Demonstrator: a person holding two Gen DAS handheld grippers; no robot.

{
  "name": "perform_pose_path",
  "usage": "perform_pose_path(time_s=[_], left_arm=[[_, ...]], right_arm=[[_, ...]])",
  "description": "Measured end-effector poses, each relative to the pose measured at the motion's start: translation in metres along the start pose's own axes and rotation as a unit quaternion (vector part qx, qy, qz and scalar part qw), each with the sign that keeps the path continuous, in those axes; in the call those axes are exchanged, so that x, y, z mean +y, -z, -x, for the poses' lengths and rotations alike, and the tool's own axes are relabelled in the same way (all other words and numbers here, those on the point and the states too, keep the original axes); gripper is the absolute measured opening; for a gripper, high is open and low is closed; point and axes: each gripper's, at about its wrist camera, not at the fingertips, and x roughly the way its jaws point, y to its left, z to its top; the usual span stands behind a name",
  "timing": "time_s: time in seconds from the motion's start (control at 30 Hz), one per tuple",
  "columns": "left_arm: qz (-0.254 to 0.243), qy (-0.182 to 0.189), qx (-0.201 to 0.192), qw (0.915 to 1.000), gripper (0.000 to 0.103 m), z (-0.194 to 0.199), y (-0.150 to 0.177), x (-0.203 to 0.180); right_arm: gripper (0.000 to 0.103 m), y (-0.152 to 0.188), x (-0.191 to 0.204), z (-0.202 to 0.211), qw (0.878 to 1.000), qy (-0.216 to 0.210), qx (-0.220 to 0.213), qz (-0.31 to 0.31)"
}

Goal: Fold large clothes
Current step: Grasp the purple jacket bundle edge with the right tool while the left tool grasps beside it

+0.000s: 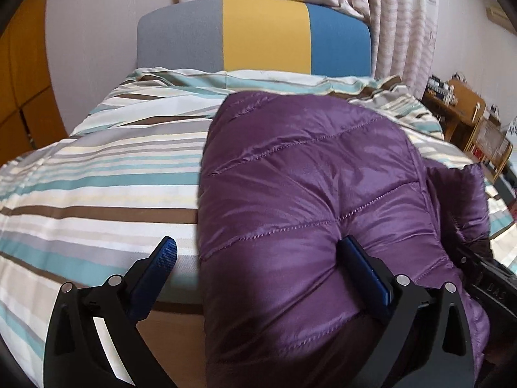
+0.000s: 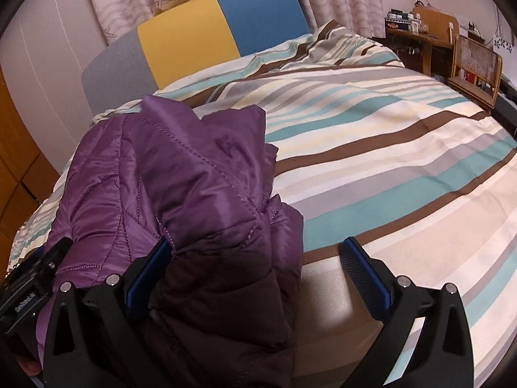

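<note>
Purple quilted jacket (image 1: 307, 177) lies bunched on the striped duvet (image 1: 97, 177), at the near edge of the bed, its lower part hanging over that edge toward the cameras. Left gripper (image 1: 258, 255): jaws spread wide, nothing clamped. Its left finger (image 1: 161, 258) sits over the bare duvet edge, its right finger (image 1: 358, 258) lies against the jacket's puffy surface, and the fabric bulges up between the two, but the pads aren't pressing it from both sides. Right gripper (image 2: 258, 255): jaws also wide, released. Its left finger (image 2: 155, 258) is at the jacket's fold, partly covered by the fabric; its right finger (image 2: 358, 258) is clear of the jacket, over the duvet edge. From the right wrist the jacket looks like a folded heap, a darker shaded flap hanging low between the fingers. Each wrist view catches the other gripper's black body at the frame edge, next to the jacket. Behind: headboard (image 1: 258, 35) in grey, yellow and blue panels, patterned curtain (image 1: 404, 16), wooden desk (image 2: 420, 38) and a cane chair (image 2: 475, 61) off the bed's far side.
</note>
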Motion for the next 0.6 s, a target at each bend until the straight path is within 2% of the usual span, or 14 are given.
perform_pose_path(time_s=[0.17, 0.3, 0.5, 0.6], left_arm=[[0.031, 0.021, -0.002, 0.9993, 0.100, 0.026, 0.014, 0.008], [0.050, 0.046, 0.015, 0.9976, 0.100, 0.040, 0.018, 0.018], [0.095, 0.096, 0.060, 0.9890, 0.100, 0.048, 0.020, 0.039], [0.098, 0.105, 0.070, 0.9871, 0.100, 0.052, 0.023, 0.043]], right_arm=[[0.101, 0.004, 0.003, 0.022, 1.000, 0.013, -0.016, -0.002], [0.101, 0.011, 0.008, 0.048, 1.000, 0.013, -0.026, 0.004], [0.101, 0.015, 0.001, 0.072, 0.999, -0.034, -0.009, -0.026], [0.101, 0.016, -0.007, 0.076, 0.996, -0.061, 0.013, -0.057]])
